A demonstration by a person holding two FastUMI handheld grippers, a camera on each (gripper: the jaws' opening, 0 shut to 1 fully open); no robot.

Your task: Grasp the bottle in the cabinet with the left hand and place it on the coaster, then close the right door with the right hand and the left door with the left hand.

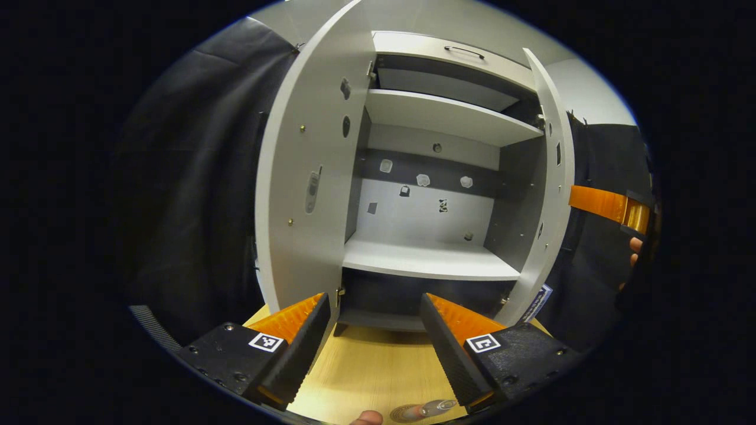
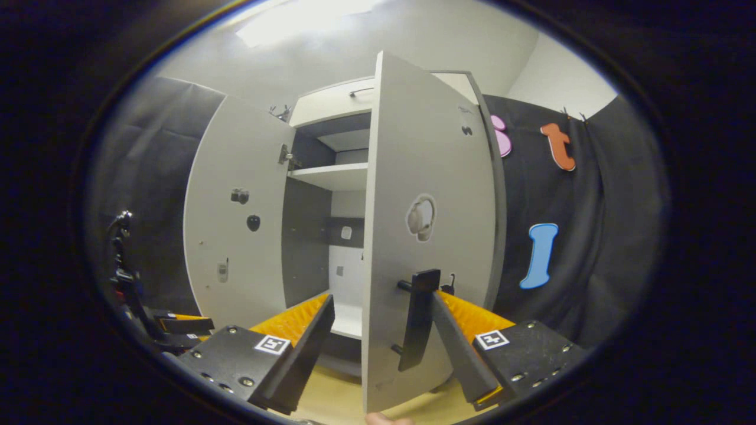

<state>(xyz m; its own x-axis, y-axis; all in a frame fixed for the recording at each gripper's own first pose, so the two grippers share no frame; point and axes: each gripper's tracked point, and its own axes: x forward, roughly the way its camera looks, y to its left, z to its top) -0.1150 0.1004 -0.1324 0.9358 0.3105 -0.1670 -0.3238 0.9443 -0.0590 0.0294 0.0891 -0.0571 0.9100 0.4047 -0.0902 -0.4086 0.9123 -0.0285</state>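
Note:
The white cabinet (image 1: 431,260) stands with both doors swung out and its shelves bare. Low on the wooden tabletop (image 1: 372,366), at the very edge of the left gripper view, a small grey bottle (image 1: 438,406) sits at a round coaster (image 1: 404,413). My left gripper (image 1: 375,298) is open in front of the cabinet's foot, holding nothing. My right gripper (image 2: 383,298) is open and straddles the edge of the right door (image 2: 428,177), its right finger beside the black handle (image 2: 418,319). The right door (image 1: 552,195) and right gripper (image 1: 608,203) also appear in the left gripper view.
The left door (image 1: 307,177) (image 2: 230,236) hangs wide open toward the black cloth wall. A hand (image 1: 635,248) holds the right gripper. A fingertip (image 1: 366,418) shows at the bottom edge. The left gripper's body (image 2: 177,324) sits at the far left.

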